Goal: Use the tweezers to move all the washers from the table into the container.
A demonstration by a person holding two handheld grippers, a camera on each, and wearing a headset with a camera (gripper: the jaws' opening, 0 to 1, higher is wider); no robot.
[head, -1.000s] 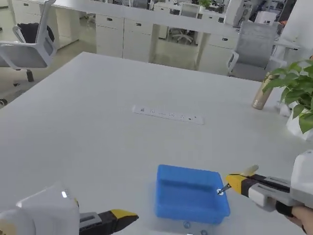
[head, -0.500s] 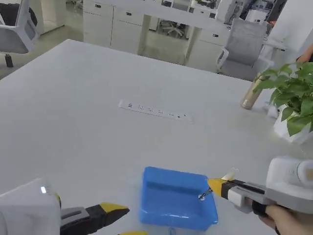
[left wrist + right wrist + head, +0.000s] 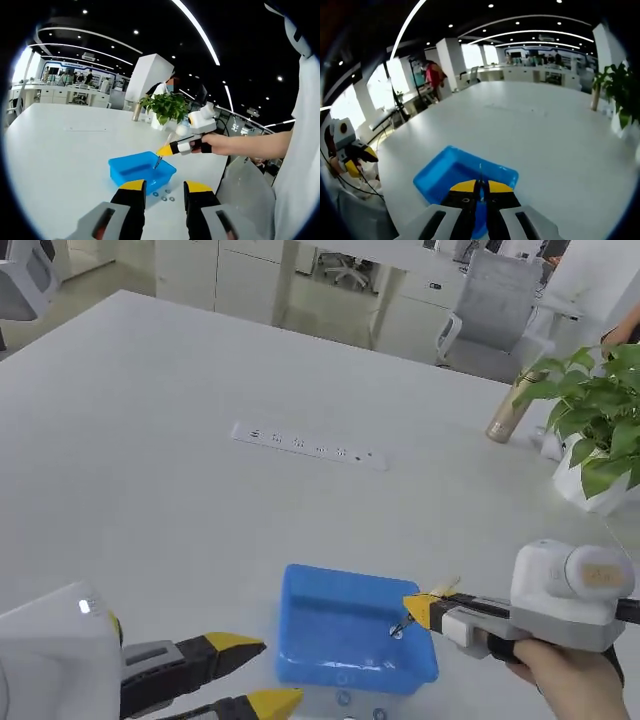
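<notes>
Though thin and slightly blurred, reads as a pair of silver tweezers [image 3: 403, 622], pinched between the almost closed yellow jaws of the right gripper [image 3: 418, 606] and slanting down over the near right corner of the container [image 3: 340, 640]. Carries a small bright speck at the tip; cannot identify that speck. Appears in the right gripper view [image 3: 480, 186] as a fine line [image 3: 480, 175] rising from between the jaws, above the blue floor [image 3: 445, 172].

Counts one container: shallow, rectangular, bright blue plastic, resting on the white table [image 3: 150, 440] near the front edge. Cannot tell its contents.

Finds the washers [image 3: 345, 700] as tiny silver rings lying flat on the table just in front of the container, apart from it. Counts two at the bottom edge of the head view and at least three in the left gripper view [image 3: 164, 198]; cannot fix the exact number.

Shows the left gripper [image 3: 272, 672] with jaws spread wide, holding nothing, hovering left of the container and near the washers [image 3: 165, 186].

Farther back: one power strip [image 3: 305, 445], one gold bottle [image 3: 503, 415], one potted plant [image 3: 600, 430].
</notes>
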